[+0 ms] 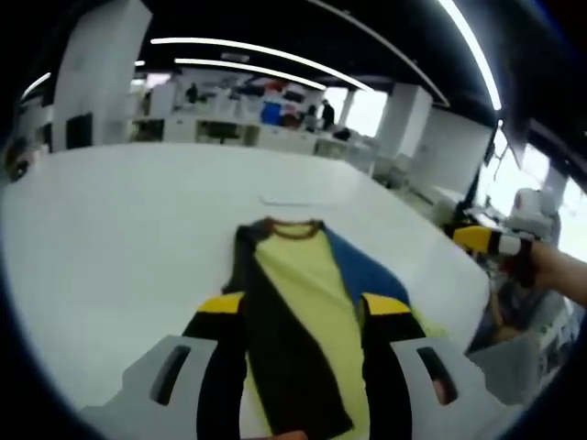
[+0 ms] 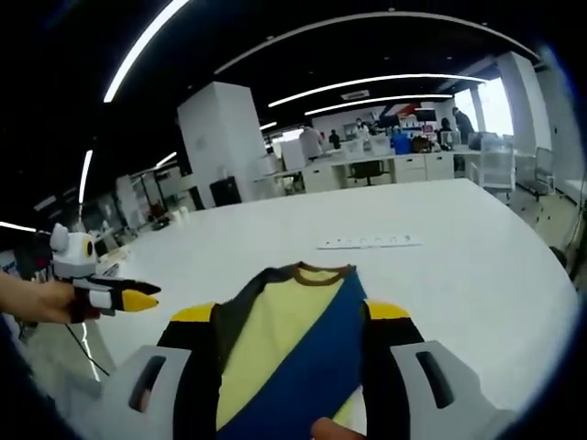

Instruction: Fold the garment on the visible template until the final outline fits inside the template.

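Big white table [image 1: 110,238] in an open office, loads of bare room around the garment [image 1: 303,312]. Left gripper [image 1: 304,307] and right gripper [image 2: 292,316] both gape wide, gripping nothing.

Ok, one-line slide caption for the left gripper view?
Left gripper open over a partly folded yellow, black and blue garment on a white table, right gripper at the side.

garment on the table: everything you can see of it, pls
The garment is a soft knit shirt lying flat on the white table, collar away from both cameras. Pale yellow middle, brown-trimmed round collar, black panel on one side and blue on the other, both folded inward over the yellow. Its near end lies between each view's own tongs; whether they grip it is unclear.
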`<state>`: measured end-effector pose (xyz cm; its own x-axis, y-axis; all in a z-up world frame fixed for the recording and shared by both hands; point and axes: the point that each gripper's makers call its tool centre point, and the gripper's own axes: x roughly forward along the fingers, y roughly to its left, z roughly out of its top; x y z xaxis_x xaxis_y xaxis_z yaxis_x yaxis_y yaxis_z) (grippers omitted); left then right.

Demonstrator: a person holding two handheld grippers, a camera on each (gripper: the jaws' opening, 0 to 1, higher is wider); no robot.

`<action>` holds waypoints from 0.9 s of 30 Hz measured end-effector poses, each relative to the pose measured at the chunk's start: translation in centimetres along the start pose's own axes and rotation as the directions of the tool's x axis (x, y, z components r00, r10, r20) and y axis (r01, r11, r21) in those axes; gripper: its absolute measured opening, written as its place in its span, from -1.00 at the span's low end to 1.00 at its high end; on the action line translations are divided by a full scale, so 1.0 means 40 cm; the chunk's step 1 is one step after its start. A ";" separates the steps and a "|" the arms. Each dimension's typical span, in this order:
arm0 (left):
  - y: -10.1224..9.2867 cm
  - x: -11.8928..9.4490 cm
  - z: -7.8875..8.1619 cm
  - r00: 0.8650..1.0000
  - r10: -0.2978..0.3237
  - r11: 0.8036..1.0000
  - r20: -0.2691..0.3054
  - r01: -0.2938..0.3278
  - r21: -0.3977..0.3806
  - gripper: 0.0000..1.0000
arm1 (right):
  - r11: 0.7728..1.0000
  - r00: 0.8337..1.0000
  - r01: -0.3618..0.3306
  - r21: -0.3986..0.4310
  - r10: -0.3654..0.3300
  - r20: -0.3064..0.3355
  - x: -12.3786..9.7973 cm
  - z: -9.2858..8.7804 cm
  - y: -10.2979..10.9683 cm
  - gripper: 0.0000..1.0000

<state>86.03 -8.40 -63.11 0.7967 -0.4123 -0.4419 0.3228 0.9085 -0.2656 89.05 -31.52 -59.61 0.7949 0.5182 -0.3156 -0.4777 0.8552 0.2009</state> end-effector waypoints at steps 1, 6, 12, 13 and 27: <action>-0.002 -0.003 -0.007 1.000 -0.001 1.000 -0.001 0.001 -0.001 -0.09 | 1.000 1.000 0.001 0.002 -0.001 -0.003 -0.003 -0.005 0.001 0.23; -0.003 -0.013 -0.035 1.000 0.006 1.000 -0.011 -0.006 -0.023 -0.09 | 1.000 1.000 0.006 0.011 -0.006 -0.008 -0.017 -0.017 0.008 0.24; 0.000 -0.021 -0.037 1.000 0.013 0.999 -0.008 -0.013 -0.035 -0.09 | 1.000 1.000 0.006 0.008 -0.006 -0.004 -0.026 -0.018 0.008 0.24; 0.003 -0.023 -0.036 1.000 0.017 0.999 -0.007 -0.017 -0.034 -0.09 | 1.000 1.000 0.005 0.003 -0.005 -0.007 -0.027 -0.018 0.008 0.24; 0.011 -0.030 -0.038 1.000 0.021 0.999 0.000 -0.021 -0.045 -0.09 | 0.997 0.997 -0.061 -0.038 0.058 -0.059 -0.021 -0.064 0.076 0.26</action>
<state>84.43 -7.60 -64.02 0.8034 -0.3929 -0.4474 0.2824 0.9129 -0.2947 85.98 -29.31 -61.11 0.7424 0.5668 -0.3572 -0.5390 0.8219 0.1841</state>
